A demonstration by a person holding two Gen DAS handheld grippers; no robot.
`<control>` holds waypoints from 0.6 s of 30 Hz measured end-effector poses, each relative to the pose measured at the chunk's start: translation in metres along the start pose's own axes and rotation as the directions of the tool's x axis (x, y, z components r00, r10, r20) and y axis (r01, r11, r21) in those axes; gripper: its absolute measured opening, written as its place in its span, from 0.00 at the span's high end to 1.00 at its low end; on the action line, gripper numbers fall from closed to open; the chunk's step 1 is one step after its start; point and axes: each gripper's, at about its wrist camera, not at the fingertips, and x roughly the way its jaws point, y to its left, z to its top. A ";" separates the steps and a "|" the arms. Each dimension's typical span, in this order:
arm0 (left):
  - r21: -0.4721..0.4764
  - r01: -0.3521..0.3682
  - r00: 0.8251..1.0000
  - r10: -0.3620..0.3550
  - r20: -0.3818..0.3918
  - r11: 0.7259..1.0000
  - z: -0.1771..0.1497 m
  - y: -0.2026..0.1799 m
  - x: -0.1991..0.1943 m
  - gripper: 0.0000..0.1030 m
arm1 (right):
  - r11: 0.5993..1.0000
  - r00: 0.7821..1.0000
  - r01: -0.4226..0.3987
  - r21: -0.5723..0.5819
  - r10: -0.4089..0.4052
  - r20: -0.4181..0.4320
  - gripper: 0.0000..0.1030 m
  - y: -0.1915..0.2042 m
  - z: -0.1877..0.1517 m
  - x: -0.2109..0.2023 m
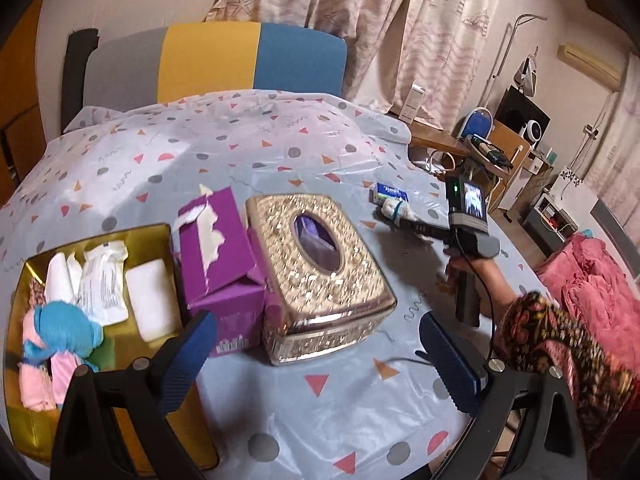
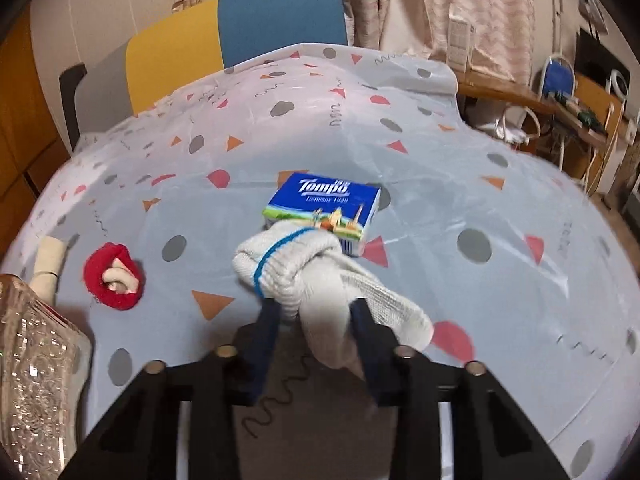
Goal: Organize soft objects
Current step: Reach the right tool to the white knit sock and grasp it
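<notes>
Patterned curtains (image 1: pixel 400 20) behind tricolour chair (image 1: pixel 208 60); wooden desk (image 2: pixel 520 96) right

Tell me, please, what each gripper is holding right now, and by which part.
The right gripper pinches the rolled white sock at its loose middle, behind the blue-banded cuff. The left gripper holds nothing.

My left gripper (image 1: pixel 320 354) low in its frame, fingers spread wide and empty, my right gripper (image 2: pixel 316 312) at lower centre of its frame, fingers pinched on the white sock (image 2: pixel 320 276), my right hand (image 1: pixel 466 270) wrapped round its handle, patterned sleeve at lower right.

Two close wrist views, shared tablecloth (image 1: pixel 320 152).
</notes>
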 end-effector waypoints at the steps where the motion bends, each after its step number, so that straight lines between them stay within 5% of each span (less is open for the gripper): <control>1: -0.003 0.003 1.000 -0.003 0.000 1.000 0.003 0.000 0.000 0.01 | 1.000 1.000 -0.007 0.011 0.007 0.001 0.73 -0.001 -0.002 0.000; 7: -0.002 -0.036 0.999 0.036 -0.011 0.999 0.028 -0.006 0.003 0.01 | 0.997 0.999 -0.044 0.061 0.044 0.008 0.89 0.000 -0.025 -0.012; 11: 0.088 -0.094 0.995 0.096 -0.015 0.992 0.051 -0.023 0.009 0.01 | 0.987 0.997 -0.075 0.144 0.072 0.024 0.91 -0.005 -0.043 -0.026; 18: 0.196 -0.084 0.993 0.098 -0.062 0.977 0.118 -0.053 0.046 0.00 | 0.985 0.997 -0.073 0.157 0.069 0.031 0.92 -0.002 -0.056 -0.029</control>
